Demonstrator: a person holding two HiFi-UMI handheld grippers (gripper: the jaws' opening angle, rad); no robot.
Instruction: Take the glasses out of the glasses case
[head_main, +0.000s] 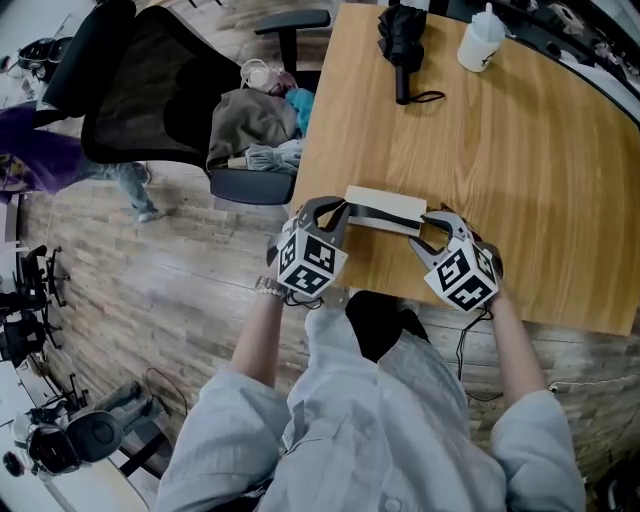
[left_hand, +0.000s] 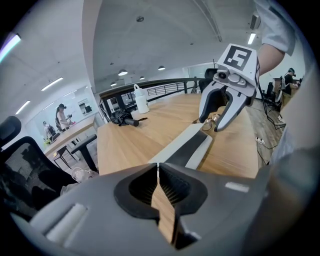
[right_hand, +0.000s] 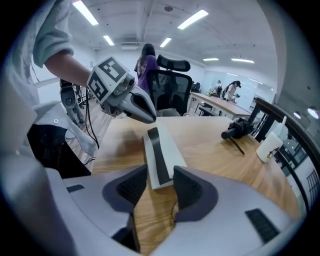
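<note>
Table: I work at the near edge of a light wooden table (head_main: 520, 170), with both claws low over it.
Glasses case: the white glasses case (head_main: 385, 205), with a black band down its length, lies flat close to the near edge. It runs along that edge between my two claws.
Left claw: my left claw (head_main: 340, 212) has its jaws together, and the tips meet right at the case's left end. I cannot tell whether they pinch a thin edge of the case or only touch it.
Right claw: my right claw (right_hand: 160, 177) has its jaws standing apart at the case's right end. That end shows in the gap between the pads, with bare table visible beside it, and neither pad presses on it.
Glasses: in the left gripper view a small glinting wire shape (left_hand: 215, 119) sits at my right claw's tips. It is too small for me to say whether it is the glasses.
Umbrella: a folded black umbrella (head_main: 402, 45) lies toward the far edge, well apart from the case.
Bottle: a white bottle (head_main: 480, 40) stands upright at the far edge, just to the right of the umbrella.
Chair: a black office chair (head_main: 140, 80) stands off the table's left edge, with clothes (head_main: 255, 125) piled on its seat.
</note>
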